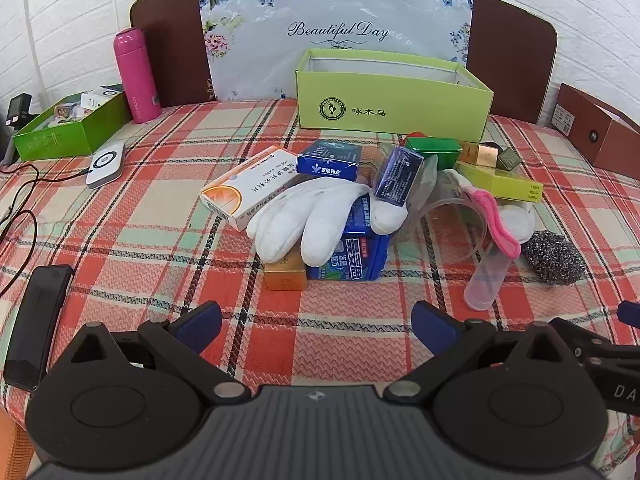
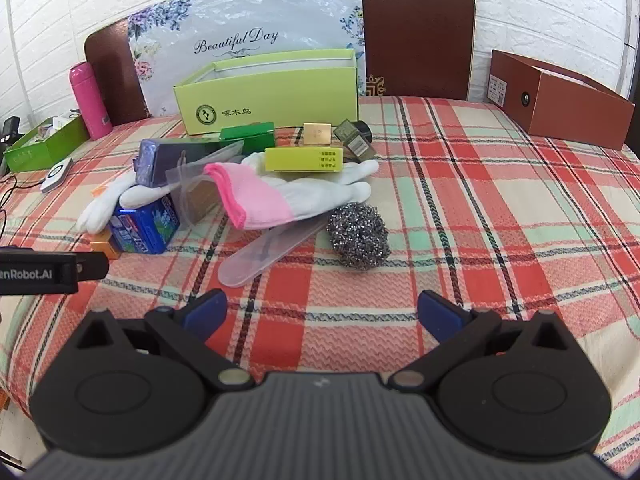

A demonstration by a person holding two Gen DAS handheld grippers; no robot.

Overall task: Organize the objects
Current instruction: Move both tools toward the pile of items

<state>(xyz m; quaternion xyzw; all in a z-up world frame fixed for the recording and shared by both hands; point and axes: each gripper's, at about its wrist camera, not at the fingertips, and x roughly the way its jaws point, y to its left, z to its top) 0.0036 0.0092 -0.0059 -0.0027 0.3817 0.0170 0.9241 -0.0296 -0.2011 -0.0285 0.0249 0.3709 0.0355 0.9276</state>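
Note:
A pile of objects lies mid-table: white gloves (image 1: pixel 316 216), one with a pink cuff (image 2: pixel 256 196), an orange-white medicine box (image 1: pixel 248 184), blue boxes (image 1: pixel 330 160), a blue packet (image 1: pixel 352 256), a gold box (image 1: pixel 286 274), a clear tube (image 2: pixel 272 248), a steel scourer (image 2: pixel 358 236) and a yellow-green box (image 2: pixel 304 159). An open lime box (image 1: pixel 392 96) stands behind the pile. My left gripper (image 1: pixel 316 326) is open and empty in front of the pile. My right gripper (image 2: pixel 322 314) is open and empty, near the scourer.
A pink bottle (image 1: pixel 136 76) and a green tray (image 1: pixel 68 132) with small items stand at the back left, a white device (image 1: pixel 106 164) with a cable beside them. A brown box (image 2: pixel 560 100) stands at the back right. A black phone (image 1: pixel 38 324) lies front left.

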